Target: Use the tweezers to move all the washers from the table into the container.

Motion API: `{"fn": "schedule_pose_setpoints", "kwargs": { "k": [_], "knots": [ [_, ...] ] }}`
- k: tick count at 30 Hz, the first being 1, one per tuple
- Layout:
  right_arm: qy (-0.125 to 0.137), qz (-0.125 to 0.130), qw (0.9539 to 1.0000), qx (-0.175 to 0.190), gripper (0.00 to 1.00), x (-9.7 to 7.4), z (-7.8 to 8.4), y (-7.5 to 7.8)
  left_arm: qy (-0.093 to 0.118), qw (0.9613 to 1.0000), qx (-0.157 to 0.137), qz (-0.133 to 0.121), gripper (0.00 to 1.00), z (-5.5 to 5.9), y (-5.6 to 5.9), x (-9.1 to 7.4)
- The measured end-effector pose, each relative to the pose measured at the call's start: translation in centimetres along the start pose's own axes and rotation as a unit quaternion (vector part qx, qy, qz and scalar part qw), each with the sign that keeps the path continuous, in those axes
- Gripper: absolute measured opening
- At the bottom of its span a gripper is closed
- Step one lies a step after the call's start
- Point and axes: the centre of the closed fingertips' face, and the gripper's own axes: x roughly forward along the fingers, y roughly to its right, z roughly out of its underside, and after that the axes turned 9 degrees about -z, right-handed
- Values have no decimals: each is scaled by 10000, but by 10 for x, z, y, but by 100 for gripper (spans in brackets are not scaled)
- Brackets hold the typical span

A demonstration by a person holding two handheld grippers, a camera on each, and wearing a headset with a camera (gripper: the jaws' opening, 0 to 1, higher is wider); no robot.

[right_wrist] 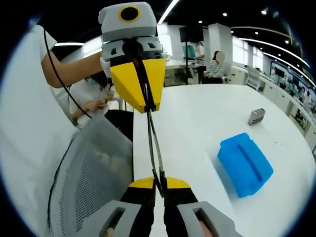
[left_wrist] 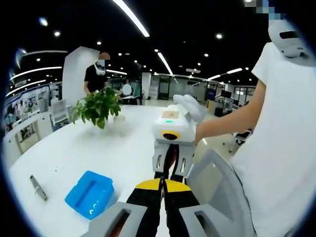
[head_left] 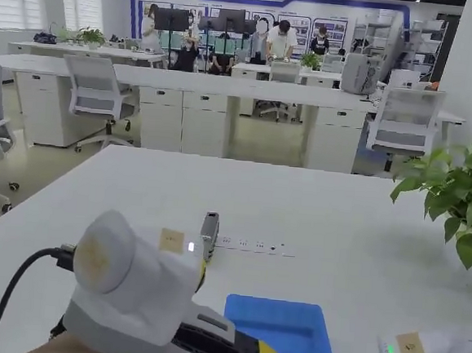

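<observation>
At the bottom of the right gripper view, the jaws of the right gripper [right_wrist: 159,186] are seen closed on one end of a pair of thin metal tweezers [right_wrist: 154,148]. The other end is clamped in the yellow jaws of the left gripper [right_wrist: 147,106], seen in the upper left of that frame. In the left gripper view the same pairing is seen from the other side, with both grippers held tip to tip above the near edge of the white counter [head_left: 338,225]. A grey mesh chair back [right_wrist: 94,168] and a person's white shirt [left_wrist: 281,148] are seen close behind the grippers. In the head view, a blue rectangular plastic container [head_left: 278,304] is set on the counter at the bottom centre of the frame, between the two grippers. Just beyond it, near the middle of the frame, a small grey metal block [head_left: 208,235] is placed upright. To the right of the block a row of tiny dark pieces [head_left: 251,245] is laid out on the counter; they are too small to be identified for certain as washers. A green leafy plant [head_left: 455,202] is seen at the right edge. Farther back, white desks [head_left: 185,99] and office chairs are lined up, and several people [head_left: 279,41] are gathered before a blue-framed wall board.
</observation>
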Motion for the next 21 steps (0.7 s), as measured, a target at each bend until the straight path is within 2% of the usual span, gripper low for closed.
{"fn": "schedule_pose_setpoints", "kwargs": {
  "k": [4,7,11,15,19,21],
  "knots": [
    [-133,32,9999,-88,1,0,4,2,-185,9998,33,-1,0,8,-1,-2],
    [-265,84,9994,-184,1,0,7,6,-445,9987,236,-32,0,20,-5,-3],
    [-483,103,9982,-351,1,1,10,8,-657,9974,304,-25,0,30,-6,-3],
    [-620,161,9969,-467,0,0,14,12,-826,9961,296,-63,0,41,-10,-1],
    [-835,178,9945,-603,0,3,21,16,-1093,9936,284,-43,0,58,-11,4],
    [-979,194,9927,-682,0,5,27,19,-1140,9931,257,-45,0,65,-13,8]
  ]
}}
